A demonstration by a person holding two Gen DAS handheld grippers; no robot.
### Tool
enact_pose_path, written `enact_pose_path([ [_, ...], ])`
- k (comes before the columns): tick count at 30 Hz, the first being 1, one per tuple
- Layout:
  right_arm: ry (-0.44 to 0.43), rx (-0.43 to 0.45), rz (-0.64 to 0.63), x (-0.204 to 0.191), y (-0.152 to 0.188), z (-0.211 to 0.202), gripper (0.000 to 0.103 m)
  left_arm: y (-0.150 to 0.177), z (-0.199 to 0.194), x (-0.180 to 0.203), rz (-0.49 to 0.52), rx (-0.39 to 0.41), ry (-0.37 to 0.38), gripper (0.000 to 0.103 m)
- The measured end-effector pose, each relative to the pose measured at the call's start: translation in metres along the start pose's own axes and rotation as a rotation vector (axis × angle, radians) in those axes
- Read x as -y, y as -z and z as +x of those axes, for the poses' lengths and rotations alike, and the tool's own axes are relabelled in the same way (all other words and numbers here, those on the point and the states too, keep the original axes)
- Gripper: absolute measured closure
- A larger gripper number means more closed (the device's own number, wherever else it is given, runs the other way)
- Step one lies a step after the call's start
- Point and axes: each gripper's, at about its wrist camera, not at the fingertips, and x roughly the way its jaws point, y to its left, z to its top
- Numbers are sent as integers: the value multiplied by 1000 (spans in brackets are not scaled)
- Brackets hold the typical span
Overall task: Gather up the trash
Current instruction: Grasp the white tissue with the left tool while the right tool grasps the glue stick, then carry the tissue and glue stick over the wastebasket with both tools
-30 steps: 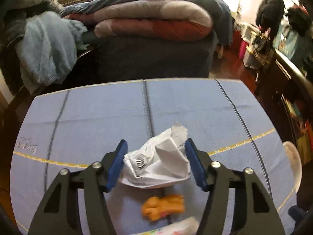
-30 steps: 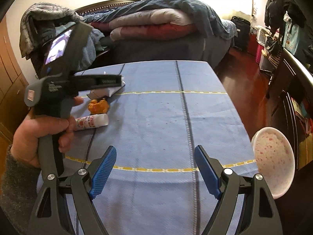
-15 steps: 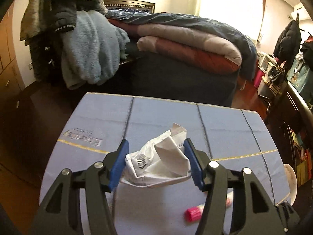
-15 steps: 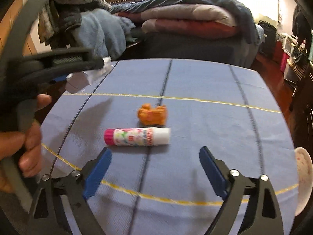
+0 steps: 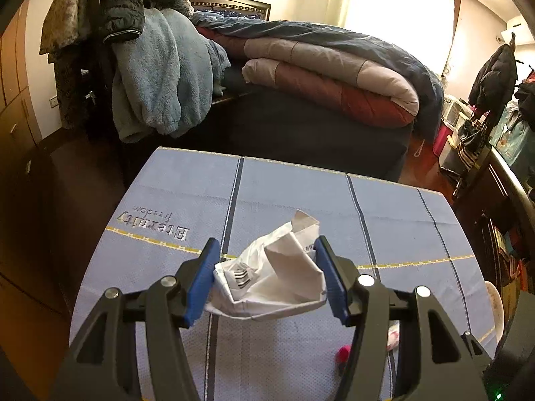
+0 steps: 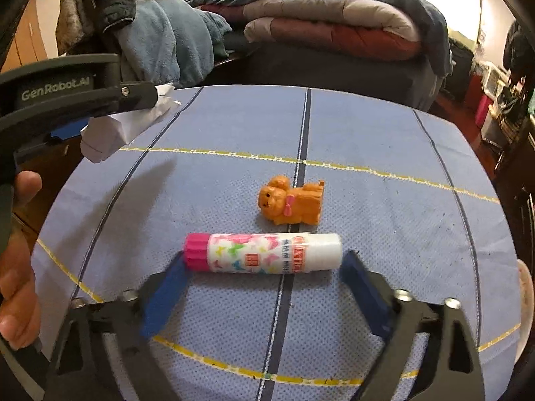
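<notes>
My left gripper is shut on a crumpled white paper wrapper and holds it above the left part of the blue tablecloth. The same paper shows in the right wrist view, in the raised left gripper. My right gripper is open, low over the cloth, with its fingers on either side of a glue stick with a pink cap lying crosswise. An orange toy dog lies just beyond the glue stick.
A white bowl with pink speckles sits at the table's right edge. Behind the table stand a bed with folded quilts and a chair draped with clothes. Dark furniture stands on the right.
My left gripper has lifted and carried the paper to the left, off the toy dog and glue stick. My right gripper has moved left and down until the glue stick lies between its fingers.
</notes>
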Motion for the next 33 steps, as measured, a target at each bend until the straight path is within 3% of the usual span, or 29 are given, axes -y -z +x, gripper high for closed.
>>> enact_pose_path([
  [9, -24, -15, 10, 6, 12, -17, 17, 4, -9, 4, 17, 4, -8, 44],
  [17, -37, 2, 53, 32, 33, -53, 17, 10, -40, 30, 58, 30, 17, 44],
  [27, -15, 82, 182, 100, 62, -115, 17, 15, -82, 111, 180, 75, 113, 43],
  [33, 52, 154, 251, 146, 77, -154, 17, 20, -103, 173, 260, 106, 181, 43],
])
